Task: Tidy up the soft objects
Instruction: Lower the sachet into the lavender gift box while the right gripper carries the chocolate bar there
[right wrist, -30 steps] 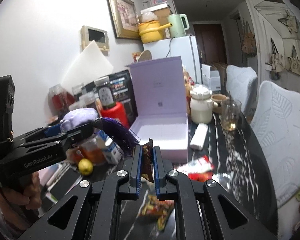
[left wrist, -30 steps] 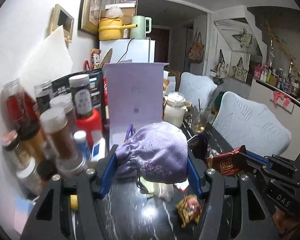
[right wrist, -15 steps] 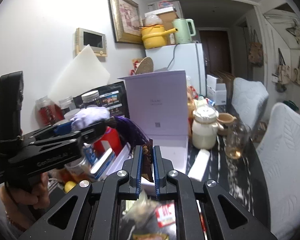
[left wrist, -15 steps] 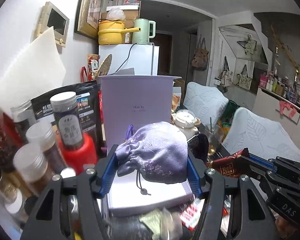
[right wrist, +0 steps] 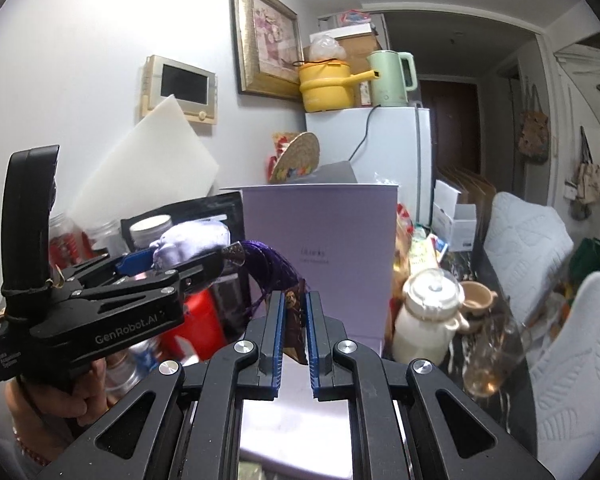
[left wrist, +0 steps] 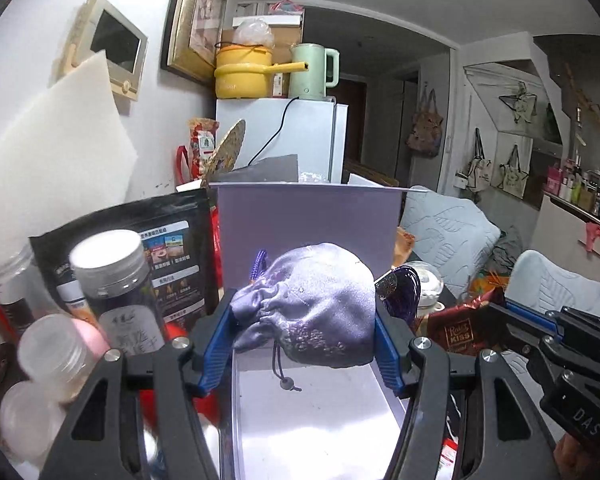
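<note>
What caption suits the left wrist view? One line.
Left gripper holds a purple pouch over an open lilac box.

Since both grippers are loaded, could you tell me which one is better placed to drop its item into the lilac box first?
Left. The left gripper holds the purple pouch directly over the open lilac box; the right gripper sits at its near edge.

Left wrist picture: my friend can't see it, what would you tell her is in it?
The left gripper squeezes a lavender drawstring pouch above an open lavender box. Jars crowd the left side, and the right gripper holds a brown snack packet.
</note>
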